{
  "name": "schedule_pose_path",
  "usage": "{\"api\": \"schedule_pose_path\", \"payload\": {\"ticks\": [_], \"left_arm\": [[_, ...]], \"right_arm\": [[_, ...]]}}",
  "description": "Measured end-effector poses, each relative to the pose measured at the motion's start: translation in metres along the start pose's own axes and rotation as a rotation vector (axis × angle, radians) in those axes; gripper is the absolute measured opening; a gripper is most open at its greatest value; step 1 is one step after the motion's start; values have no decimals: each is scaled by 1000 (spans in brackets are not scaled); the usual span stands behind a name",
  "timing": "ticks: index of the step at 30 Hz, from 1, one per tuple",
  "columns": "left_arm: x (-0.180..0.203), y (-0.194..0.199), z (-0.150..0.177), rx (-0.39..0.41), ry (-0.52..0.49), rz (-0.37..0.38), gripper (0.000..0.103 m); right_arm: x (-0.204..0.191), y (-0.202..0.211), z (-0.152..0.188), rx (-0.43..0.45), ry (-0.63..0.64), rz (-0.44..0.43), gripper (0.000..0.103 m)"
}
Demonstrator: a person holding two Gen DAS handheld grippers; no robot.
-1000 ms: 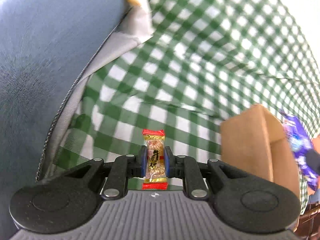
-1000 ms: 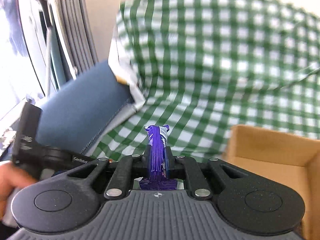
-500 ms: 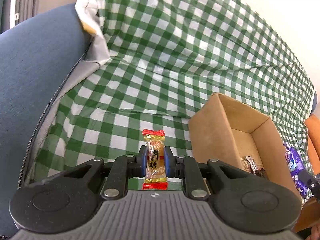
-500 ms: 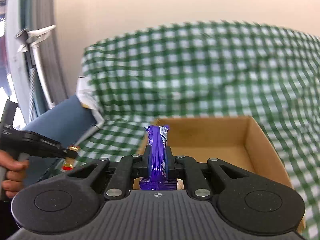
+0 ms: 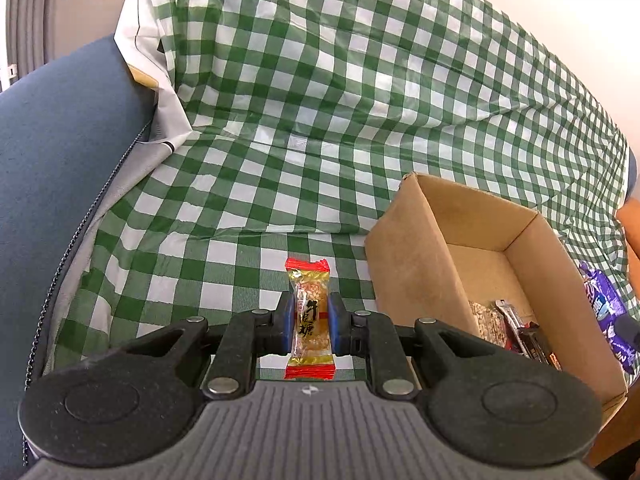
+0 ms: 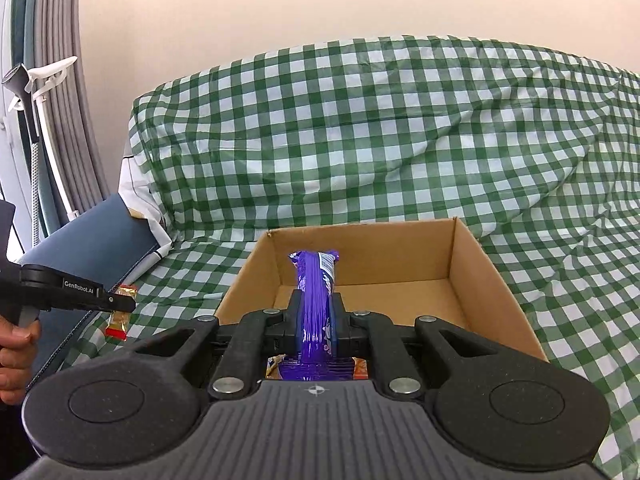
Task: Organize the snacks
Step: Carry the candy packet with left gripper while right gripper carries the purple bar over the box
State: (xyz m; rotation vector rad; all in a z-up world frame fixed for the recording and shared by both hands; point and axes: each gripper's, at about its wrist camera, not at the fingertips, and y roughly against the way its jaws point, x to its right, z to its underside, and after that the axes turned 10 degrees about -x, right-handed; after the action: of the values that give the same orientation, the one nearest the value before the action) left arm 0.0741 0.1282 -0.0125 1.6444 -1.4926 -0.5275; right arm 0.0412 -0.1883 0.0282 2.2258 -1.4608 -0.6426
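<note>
At far left a blue cushion (image 5: 60, 184) borders the green-checked cloth (image 5: 320, 120) that covers the seat. Next along, the left gripper (image 5: 308, 330) is clamped on a red-ended candy (image 5: 309, 322), its long axis running straight out along the fingers. It hangs over bare cloth, with the cardboard box (image 5: 404, 264) just to its right, so the candy has to travel rightward across the near wall before any release. Inside the box, a few wrapped snacks (image 5: 508, 328) lie at the near end; the far end is bare. Further right, the right gripper (image 6: 316, 320) is closed on a purple packet (image 6: 316, 292), also pointing lengthwise away from the camera. In the right wrist view this packet sits directly in front of the box's open top (image 6: 460, 264), in line with the cavity, while the left gripper (image 6: 120, 304) is off to the side. The right hand looks the nearer to a drop, needing mainly to go forward and down.
</note>
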Motion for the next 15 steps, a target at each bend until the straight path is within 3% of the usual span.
{"api": "schedule_pose_path", "payload": {"ticks": [9,15], "left_arm": [[6,3,-1,30,-13,22,18],[23,16,0,132,-67,77,18]], "right_arm": [[-3,0,-2,18,-8,24,12],[-3,0,-2,32,-12,48,12]]}}
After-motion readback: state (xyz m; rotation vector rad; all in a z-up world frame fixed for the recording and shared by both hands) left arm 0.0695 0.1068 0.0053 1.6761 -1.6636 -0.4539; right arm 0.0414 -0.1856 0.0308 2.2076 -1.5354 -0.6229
